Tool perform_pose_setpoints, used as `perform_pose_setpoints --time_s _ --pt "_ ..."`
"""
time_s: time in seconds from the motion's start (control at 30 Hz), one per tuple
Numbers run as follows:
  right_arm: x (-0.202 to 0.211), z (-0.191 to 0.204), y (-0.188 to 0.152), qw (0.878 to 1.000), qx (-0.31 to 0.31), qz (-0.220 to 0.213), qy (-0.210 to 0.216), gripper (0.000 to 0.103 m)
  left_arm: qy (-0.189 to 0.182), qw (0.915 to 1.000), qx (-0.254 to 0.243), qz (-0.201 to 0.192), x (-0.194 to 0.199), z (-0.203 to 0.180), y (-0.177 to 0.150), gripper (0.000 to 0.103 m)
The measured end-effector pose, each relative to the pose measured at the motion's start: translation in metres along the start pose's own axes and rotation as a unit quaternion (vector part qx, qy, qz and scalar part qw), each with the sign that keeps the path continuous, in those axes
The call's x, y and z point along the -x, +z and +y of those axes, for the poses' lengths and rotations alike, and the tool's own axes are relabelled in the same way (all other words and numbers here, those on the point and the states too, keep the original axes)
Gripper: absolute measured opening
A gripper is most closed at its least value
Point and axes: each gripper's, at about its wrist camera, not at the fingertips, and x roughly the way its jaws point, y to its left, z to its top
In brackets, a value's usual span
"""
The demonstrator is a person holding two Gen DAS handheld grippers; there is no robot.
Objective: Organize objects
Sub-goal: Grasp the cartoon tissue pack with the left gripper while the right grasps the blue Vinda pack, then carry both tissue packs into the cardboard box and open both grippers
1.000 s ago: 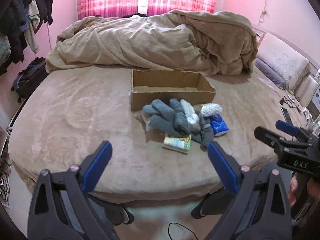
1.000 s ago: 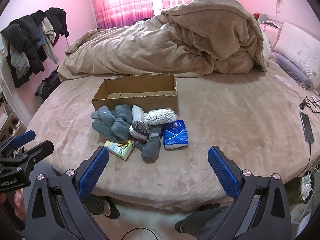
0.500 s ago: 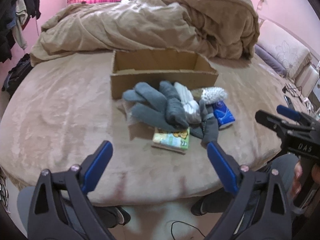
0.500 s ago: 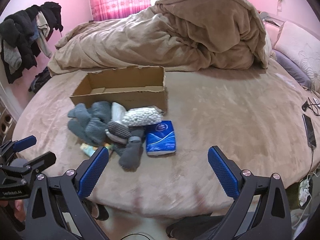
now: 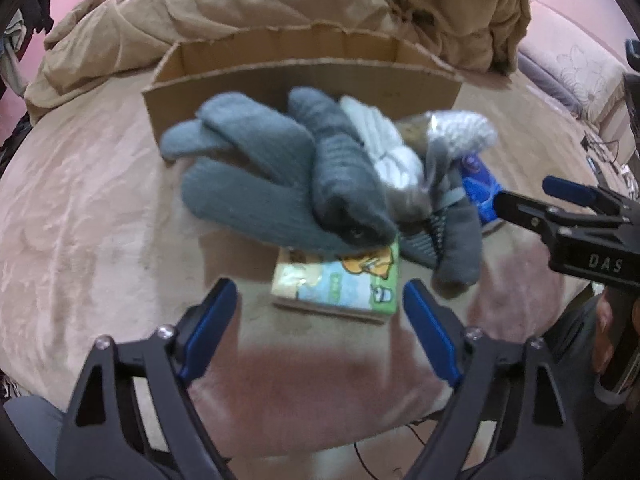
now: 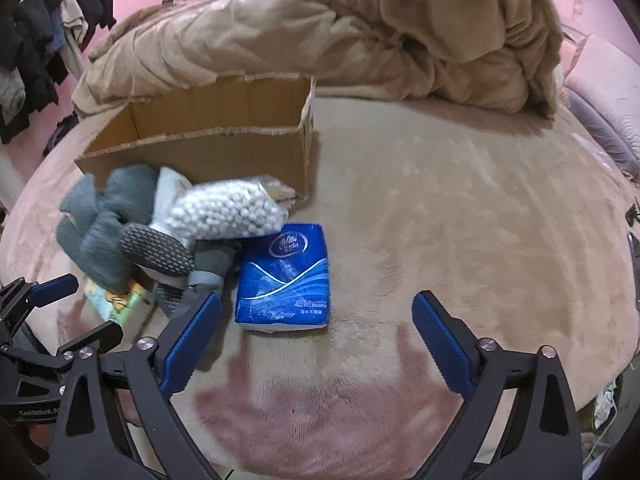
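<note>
While open, left claw (image 5: 320,308) faces green packet (image 5: 340,280).

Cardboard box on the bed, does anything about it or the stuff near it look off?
The cardboard box has ragged, torn top edges and nothing visible inside, though its floor is mostly hidden. The socks, bead bag, blue tissue pack and cartoon tissue pack lie heaped in front of it.

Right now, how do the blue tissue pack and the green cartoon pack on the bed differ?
The blue tissue pack lies fully uncovered beside the pile; the green cartoon pack is partly tucked under the grey socks. The blue pack sits ahead of the right tongs, the green one ahead of the left tongs. Both lie flat on the bed, untouched.
</note>
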Motion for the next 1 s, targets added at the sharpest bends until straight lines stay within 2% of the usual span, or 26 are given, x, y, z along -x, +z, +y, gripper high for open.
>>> perform_pose_setpoints --time_s 0.17,0.27,0.37,0.43,0.53,0.7,1.0 --pt "-0.018 0.004 0.0 1.0 0.009 0.015 0.002 0.091 0.008 0.9998 -0.016 0.003 -0.014 -0.005 0.001 0.08" --pt "-0.027 0.007 0.002 1.0 0.017 0.019 -0.002 0.086 0.017 0.9995 -0.026 -0.001 -0.014 -0.01 0.003 0.069" --pt "-0.031 0.01 0.002 1.0 0.019 0.023 0.005 0.078 0.018 0.9995 -0.026 -0.005 -0.015 -0.011 0.005 0.066" --pt "-0.03 0.012 0.002 0.999 0.023 0.021 0.009 0.064 0.018 0.9995 -0.025 -0.008 -0.014 -0.011 0.005 0.066" --pt "-0.026 0.011 0.0 1.0 0.02 0.019 0.012 0.056 0.016 0.9996 -0.021 -0.011 -0.007 -0.01 0.004 0.065" --pt "-0.014 0.007 -0.006 1.0 0.008 0.018 0.019 0.054 0.009 0.9995 -0.019 -0.021 0.018 -0.008 -0.001 0.065" --pt "0.035 -0.001 -0.014 1.0 -0.018 -0.01 0.014 0.054 -0.004 0.9988 -0.013 -0.047 0.079 -0.006 -0.015 0.065"
